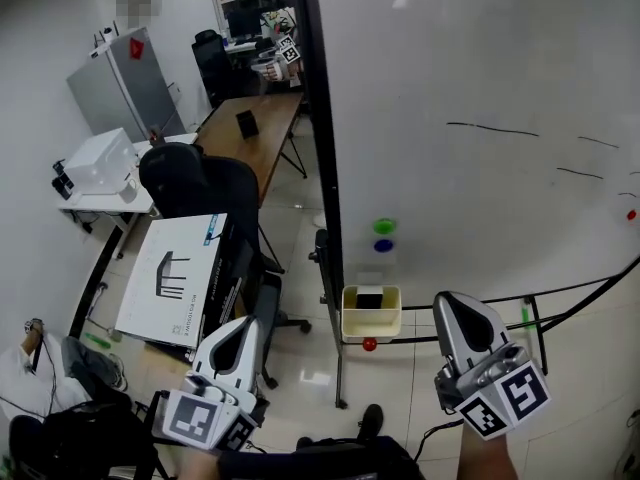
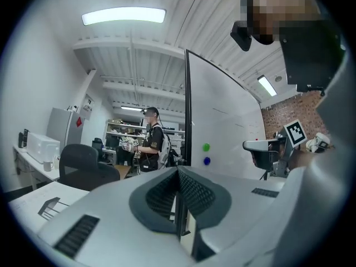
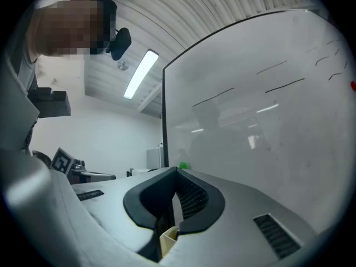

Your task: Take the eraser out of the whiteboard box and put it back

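Note:
A pale yellow box (image 1: 347, 319) hangs at the whiteboard's (image 1: 480, 78) lower left corner. The black eraser (image 1: 370, 299) lies inside it. My right gripper (image 1: 452, 301) hovers to the right of the box, jaws shut, holding nothing. My left gripper (image 1: 247, 325) is lower left of the box, apart from it, and looks shut and empty. In the left gripper view the pads (image 2: 192, 191) meet in front of the whiteboard's black edge. In the right gripper view the shut jaws face the board, and a corner of the yellow box (image 3: 168, 238) shows below them.
Green (image 1: 384, 226) and blue (image 1: 383, 246) magnets sit above the box, a red one (image 1: 369, 344) below it. A black office chair (image 1: 195, 183) and a white carton (image 1: 175, 273) stand at the left. A person (image 2: 150, 141) stands by the wooden table (image 1: 250, 128).

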Available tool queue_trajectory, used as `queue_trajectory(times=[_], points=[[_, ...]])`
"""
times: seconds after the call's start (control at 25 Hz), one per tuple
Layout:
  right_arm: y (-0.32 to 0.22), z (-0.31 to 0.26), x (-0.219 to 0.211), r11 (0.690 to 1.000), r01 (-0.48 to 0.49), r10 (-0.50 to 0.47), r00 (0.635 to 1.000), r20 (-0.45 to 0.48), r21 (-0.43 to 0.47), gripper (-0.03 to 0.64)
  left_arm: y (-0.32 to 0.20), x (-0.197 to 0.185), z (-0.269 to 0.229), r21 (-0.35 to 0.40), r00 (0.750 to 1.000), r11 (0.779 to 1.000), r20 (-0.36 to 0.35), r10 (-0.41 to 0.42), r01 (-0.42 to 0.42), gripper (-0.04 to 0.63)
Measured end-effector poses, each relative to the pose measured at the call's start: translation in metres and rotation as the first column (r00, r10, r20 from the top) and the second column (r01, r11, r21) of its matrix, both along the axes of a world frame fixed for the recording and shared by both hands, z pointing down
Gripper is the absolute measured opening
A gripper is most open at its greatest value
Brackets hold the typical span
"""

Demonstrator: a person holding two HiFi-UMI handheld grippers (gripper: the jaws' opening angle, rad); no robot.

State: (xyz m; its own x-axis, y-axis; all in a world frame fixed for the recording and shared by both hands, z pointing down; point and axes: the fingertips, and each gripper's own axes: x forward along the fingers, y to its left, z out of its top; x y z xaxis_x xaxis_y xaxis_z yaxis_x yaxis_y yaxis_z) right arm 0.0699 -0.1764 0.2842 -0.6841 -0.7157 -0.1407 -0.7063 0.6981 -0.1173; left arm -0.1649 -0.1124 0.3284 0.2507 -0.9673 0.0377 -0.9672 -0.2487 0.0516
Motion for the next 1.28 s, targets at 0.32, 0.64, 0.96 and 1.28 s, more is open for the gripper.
queue_trajectory(times=[0.32, 0.64, 0.96, 1.28], points=[[0.079, 0.013, -0.047, 0.993, -0.114, 0.113, 0.992, -0.052, -0.016, 0.017, 0.064, -0.053, 0.008, 0.052, 0.997, 0.996, -0.002, 0.078, -0.078, 0.017], [0.143, 0.002, -0.015, 0.975, -0.223, 0.221, 0.971, -0.090, -0.011, 0.015, 0.099, -0.009, 0.007, 0.038, 0.968, 0.968, -0.032, 0.247, -0.246, 0.017], [0.160, -0.007, 0.058, 0.983, -0.186, 0.185, 0.979, -0.088, 0.002, 0.017, 0.112, 0.047, -0.010, 0.043, 0.983, 0.983, -0.030, 0.180, -0.179, 0.017], [0.162, -0.013, 0.106, 0.990, -0.143, 0.143, 0.986, -0.083, 0.010, 0.017, 0.118, 0.103, -0.019, 0.052, 0.986, 0.985, -0.016, 0.165, -0.164, 0.017]])
